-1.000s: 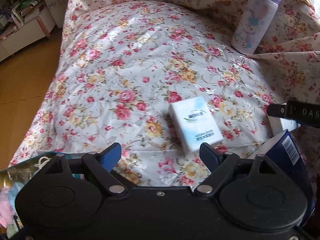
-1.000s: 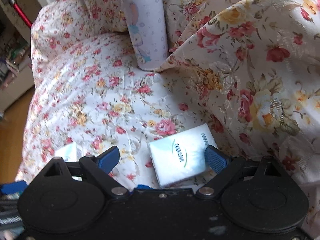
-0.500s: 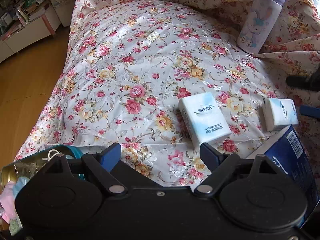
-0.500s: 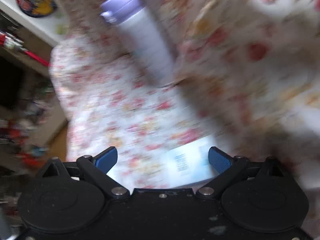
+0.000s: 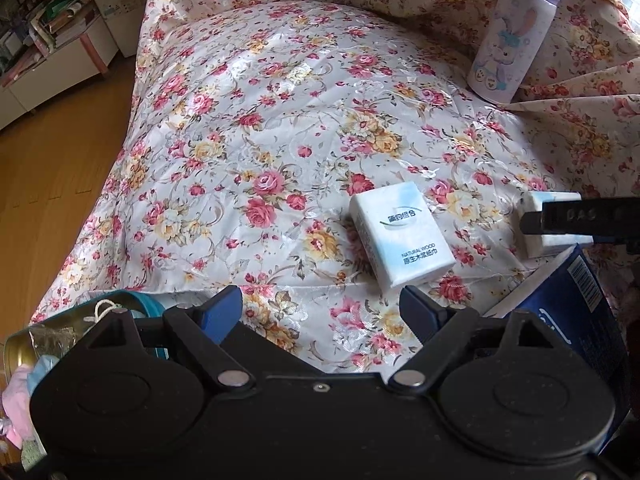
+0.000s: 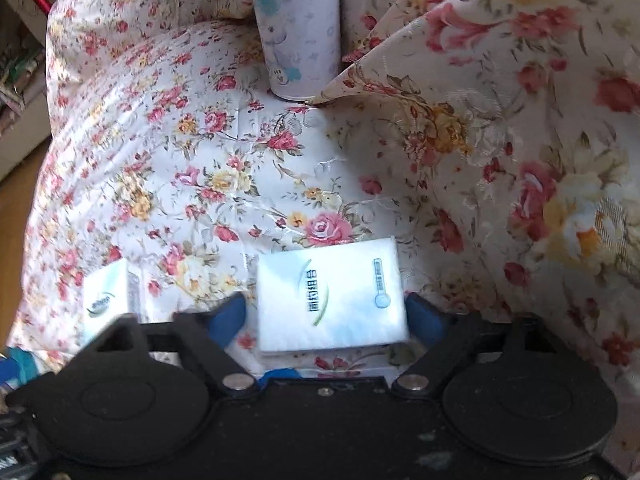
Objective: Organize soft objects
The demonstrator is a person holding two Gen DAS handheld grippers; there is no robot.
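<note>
Two white-and-blue tissue packs lie on the flowered bedspread [image 5: 248, 128]. My left gripper [image 5: 320, 308] hangs open over the sheet, and one tissue pack [image 5: 400, 240] lies just beyond its right fingertip, untouched. My right gripper [image 6: 326, 312] points down over the other tissue pack [image 6: 332, 292]. Its jaws are closing, with the pack between the blue pads [image 6: 230, 314]; a thin gap still shows on the left side. The left wrist view shows a black right finger [image 5: 576, 216] lying across that pack [image 5: 540, 244]. The first pack [image 6: 106, 296] shows at the left of the right wrist view.
A lilac cartoon bottle [image 5: 512, 36] stands upright at the back against bunched flowered fabric [image 6: 520, 140]. A dark blue box [image 5: 576, 312] sits by the right pack. A round tin [image 5: 44, 336] with odds and ends is at the lower left. Beyond the bed's left edge lie wooden floor [image 5: 48, 168] and shelves.
The right gripper swung up off its pack half a second ago and has come back down over it, jaws narrower than before. The left gripper has hardly moved.
</note>
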